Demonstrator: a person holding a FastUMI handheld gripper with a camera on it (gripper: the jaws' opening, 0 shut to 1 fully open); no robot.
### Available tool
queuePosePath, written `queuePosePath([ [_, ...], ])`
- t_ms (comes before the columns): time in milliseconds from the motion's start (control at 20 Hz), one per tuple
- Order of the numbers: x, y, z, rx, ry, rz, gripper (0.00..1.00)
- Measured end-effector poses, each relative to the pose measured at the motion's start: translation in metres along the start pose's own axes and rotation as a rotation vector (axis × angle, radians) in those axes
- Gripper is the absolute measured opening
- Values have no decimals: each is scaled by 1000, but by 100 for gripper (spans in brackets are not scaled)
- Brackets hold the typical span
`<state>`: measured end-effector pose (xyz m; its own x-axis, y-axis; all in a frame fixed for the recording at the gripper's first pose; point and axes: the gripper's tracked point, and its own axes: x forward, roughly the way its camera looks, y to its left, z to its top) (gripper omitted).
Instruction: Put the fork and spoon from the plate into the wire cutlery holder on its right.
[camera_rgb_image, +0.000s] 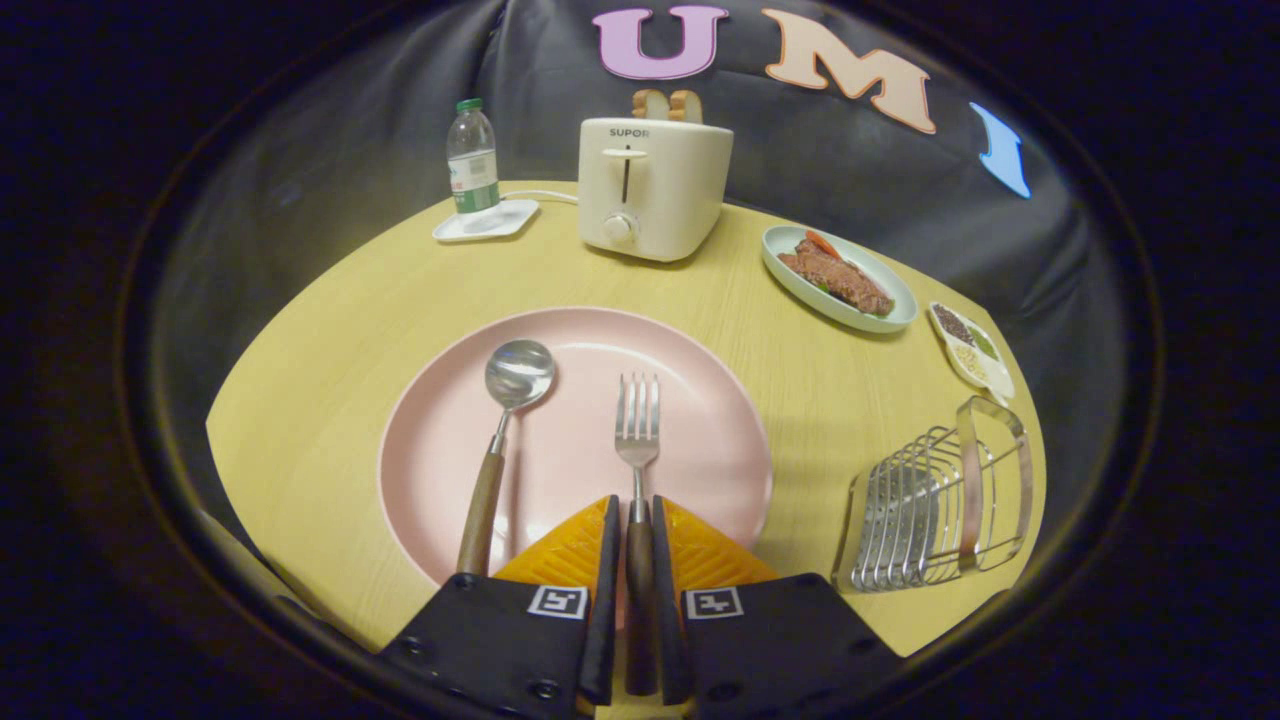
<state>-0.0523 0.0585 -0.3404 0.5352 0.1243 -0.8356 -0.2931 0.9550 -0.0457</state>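
Note:
A pink plate (690, 350) lies on the round wooden table just ahead of me. On it rest a spoon (500, 440) with a wooden handle, to the left, and a fork (637, 440) with a wooden handle in the middle, tines pointing away. My gripper (635, 515) has both fingers pressed against the fork's handle, one on each side, down at the plate's near rim. The wire cutlery holder (935, 500) stands to the right of the plate, near the table's edge.
Beyond the plate stands a white toaster (650, 190) with bread in it. A water bottle (472, 160) on a small tray is at its left. At the right are an oval dish of meat (840, 280) and a small condiment dish (972, 352).

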Motion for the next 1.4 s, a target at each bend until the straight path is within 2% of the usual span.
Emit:
queuePosePath([
  [100, 3, -1, -5, 10, 10, -5, 11],
  [200, 4, 2, -4, -1, 19, 17, 11],
  [250, 4, -1, -2, -21, 14, 2, 11],
  [300, 2, -4, -7, -45, 30, -3, 7],
  [550, -13, -11, -4, -15, 51, 21, 7],
  [1050, -67, -41, 16, -63, 57, 80, 7],
  [1400, -93, -86, 18, -82, 81, 73, 7],
])
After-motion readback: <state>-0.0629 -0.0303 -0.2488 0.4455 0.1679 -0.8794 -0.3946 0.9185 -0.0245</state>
